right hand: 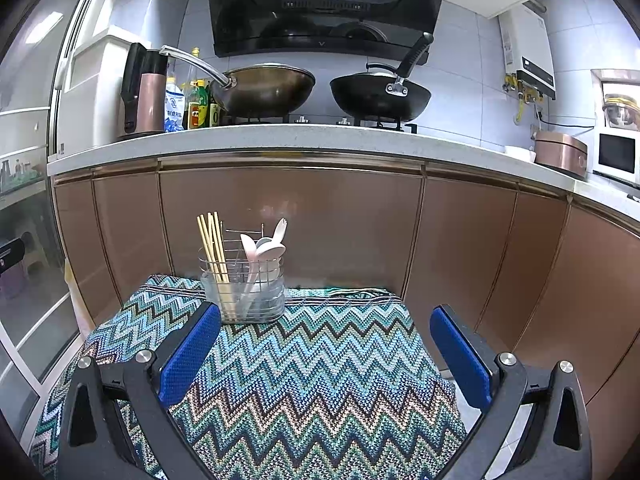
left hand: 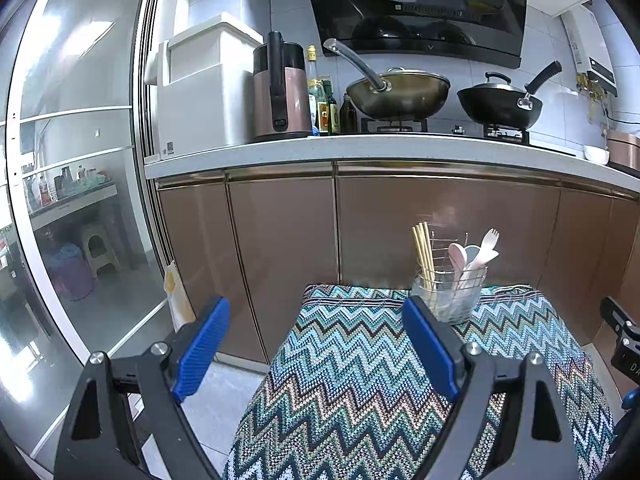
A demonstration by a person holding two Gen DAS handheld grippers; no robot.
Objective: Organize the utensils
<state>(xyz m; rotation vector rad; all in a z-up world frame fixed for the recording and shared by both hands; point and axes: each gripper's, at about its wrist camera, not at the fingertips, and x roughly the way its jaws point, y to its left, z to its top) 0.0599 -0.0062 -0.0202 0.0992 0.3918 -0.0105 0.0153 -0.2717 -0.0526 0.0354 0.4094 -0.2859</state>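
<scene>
A wire utensil holder [left hand: 450, 292] [right hand: 242, 288] with a clear lining stands at the far edge of a small table under a zigzag cloth [left hand: 360, 380] [right hand: 312, 380]. Wooden chopsticks [left hand: 424, 254] [right hand: 212, 244] stand in its left part. Pale spoons [left hand: 460, 258] [right hand: 256, 252] and a fork [left hand: 490, 242] [right hand: 280, 230] stand in its right part. My left gripper [left hand: 316, 344] is open and empty, near of the holder and to its left. My right gripper [right hand: 326, 348] is open and empty, near of the holder and to its right.
Brown cabinet doors [right hand: 288, 224] rise right behind the table under a white counter [right hand: 280, 136]. Two woks [right hand: 264, 88] [right hand: 380, 96], bottles [right hand: 200, 106] and a pink kettle [right hand: 144, 92] stand on the counter. A glass sliding door [left hand: 76, 200] is on the left.
</scene>
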